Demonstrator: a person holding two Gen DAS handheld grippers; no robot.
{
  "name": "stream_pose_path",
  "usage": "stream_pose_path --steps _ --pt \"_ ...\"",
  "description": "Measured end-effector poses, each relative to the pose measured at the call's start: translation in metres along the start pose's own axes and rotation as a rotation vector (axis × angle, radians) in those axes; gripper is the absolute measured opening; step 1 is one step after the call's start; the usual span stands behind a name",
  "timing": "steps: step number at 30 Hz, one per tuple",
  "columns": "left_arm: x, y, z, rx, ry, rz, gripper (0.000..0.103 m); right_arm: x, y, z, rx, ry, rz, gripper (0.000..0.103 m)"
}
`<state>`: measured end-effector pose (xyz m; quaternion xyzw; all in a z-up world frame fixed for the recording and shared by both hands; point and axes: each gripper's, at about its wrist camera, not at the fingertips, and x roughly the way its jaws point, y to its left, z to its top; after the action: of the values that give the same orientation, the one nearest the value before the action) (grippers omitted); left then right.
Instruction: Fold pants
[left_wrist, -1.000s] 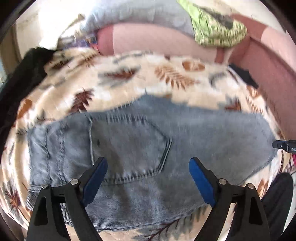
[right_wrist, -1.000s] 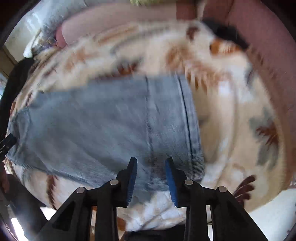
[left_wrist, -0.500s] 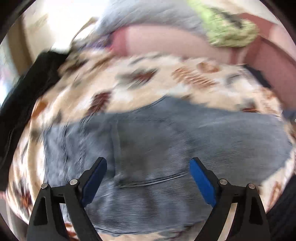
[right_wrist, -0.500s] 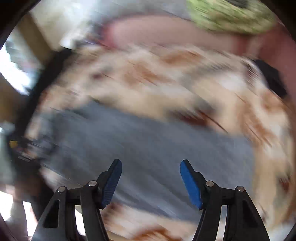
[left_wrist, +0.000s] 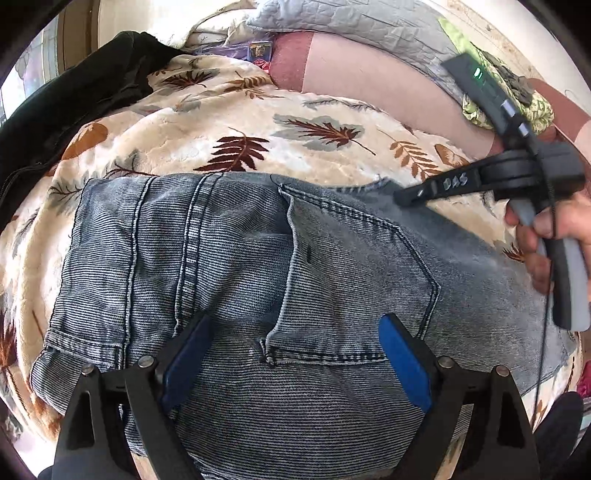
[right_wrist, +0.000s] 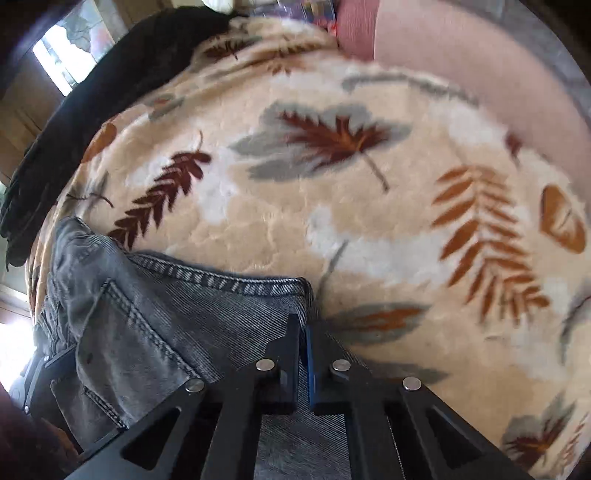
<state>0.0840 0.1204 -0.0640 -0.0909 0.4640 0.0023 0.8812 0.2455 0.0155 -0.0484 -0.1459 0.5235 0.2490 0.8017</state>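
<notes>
Blue-grey denim pants (left_wrist: 240, 258) lie flat on a leaf-patterned blanket (left_wrist: 258, 122), with a back pocket (left_wrist: 351, 266) facing up. My left gripper (left_wrist: 295, 354) hovers just above them, open, its blue pads either side of the pocket's lower edge and holding nothing. In the left wrist view, a hand (left_wrist: 554, 229) holds my right gripper (left_wrist: 404, 199) with its tip on the pants' far edge. In the right wrist view, the right gripper (right_wrist: 303, 325) has its jaws together at the hemmed edge of the pants (right_wrist: 166, 332), pinching the denim.
A black garment (left_wrist: 74, 92) lies along the blanket's left side. A pink cushion (left_wrist: 369, 81), a grey quilt (left_wrist: 351, 22) and a green patterned cloth (left_wrist: 535, 107) lie behind. Bare blanket (right_wrist: 332, 221) stretches beyond the pants' far edge.
The right gripper swept left across the pants to their far edge, opened wider on the way, then shut there. It now shows in the left wrist view. The left gripper sank closer and stayed open.
</notes>
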Motion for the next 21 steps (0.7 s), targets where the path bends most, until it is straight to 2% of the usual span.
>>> stream_pose_path --steps 2,4,6,9,13,16,18,19,21 --pt "-0.001 -0.003 -0.004 0.022 -0.005 0.019 0.091 -0.001 0.008 0.001 -0.038 -0.013 -0.05 0.001" --pt "0.0 -0.006 -0.006 0.042 -0.009 0.037 0.091 0.018 0.016 0.0 -0.089 0.022 -0.085 0.001" --pt "0.0 -0.007 -0.008 0.053 -0.011 0.044 0.091 0.017 0.016 -0.006 -0.093 0.005 -0.084 0.002" --pt "0.0 -0.004 -0.007 0.048 -0.014 0.036 0.091 -0.01 -0.006 -0.013 0.038 -0.042 -0.023 0.006" --pt "-0.001 -0.004 -0.007 0.045 -0.016 0.039 0.091 -0.053 -0.022 -0.035 0.116 -0.094 0.013 0.006" --pt "0.0 -0.006 -0.007 0.053 -0.017 0.048 0.092 -0.056 -0.033 -0.063 0.195 -0.067 0.025 0.006" --pt "0.001 -0.007 -0.008 0.057 -0.017 0.056 0.092 -0.037 -0.043 -0.082 0.214 0.012 -0.004 0.013" --pt "0.001 -0.008 -0.008 0.06 -0.017 0.06 0.092 -0.017 -0.052 -0.091 0.232 0.091 -0.005 0.016" --pt "0.002 -0.009 -0.008 0.07 -0.018 0.072 0.092 -0.021 -0.067 -0.096 0.312 0.039 0.071 0.016"
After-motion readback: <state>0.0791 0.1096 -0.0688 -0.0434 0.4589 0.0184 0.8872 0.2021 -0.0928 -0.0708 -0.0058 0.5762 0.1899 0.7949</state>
